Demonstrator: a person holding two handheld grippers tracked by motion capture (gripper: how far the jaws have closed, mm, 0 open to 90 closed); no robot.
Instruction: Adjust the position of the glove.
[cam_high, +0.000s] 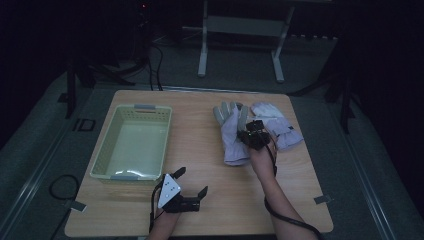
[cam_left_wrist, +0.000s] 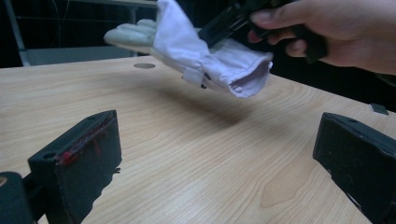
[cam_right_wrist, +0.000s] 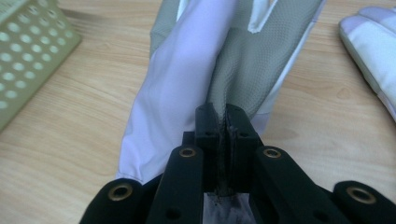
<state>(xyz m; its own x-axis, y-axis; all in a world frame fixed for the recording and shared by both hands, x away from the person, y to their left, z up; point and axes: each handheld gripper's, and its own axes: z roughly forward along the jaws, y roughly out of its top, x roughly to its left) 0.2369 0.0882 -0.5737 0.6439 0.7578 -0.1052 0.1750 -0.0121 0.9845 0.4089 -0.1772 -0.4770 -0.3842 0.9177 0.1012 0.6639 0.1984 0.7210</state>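
Note:
A white and grey work glove (cam_high: 231, 136) is pinched at its palm by my right gripper (cam_high: 252, 134), which is shut on it. In the right gripper view the jaws are pressed together on a fold of that glove (cam_right_wrist: 187, 70) at the right gripper's tip (cam_right_wrist: 226, 112). Seen from the left gripper view, the glove (cam_left_wrist: 210, 56) hangs clear of the tabletop with its shadow under it. A second glove (cam_high: 280, 125) lies flat just right of it. My left gripper (cam_high: 191, 181) rests near the table's front edge, jaws wide apart with nothing between them (cam_left_wrist: 218, 121).
A pale green perforated basket (cam_high: 135, 107) stands on the left half of the wooden table (cam_high: 210, 210), nothing in it; its wall (cam_right_wrist: 28, 51) is at the left of the right gripper view. Dark floor, cables and a metal stand lie beyond the far edge.

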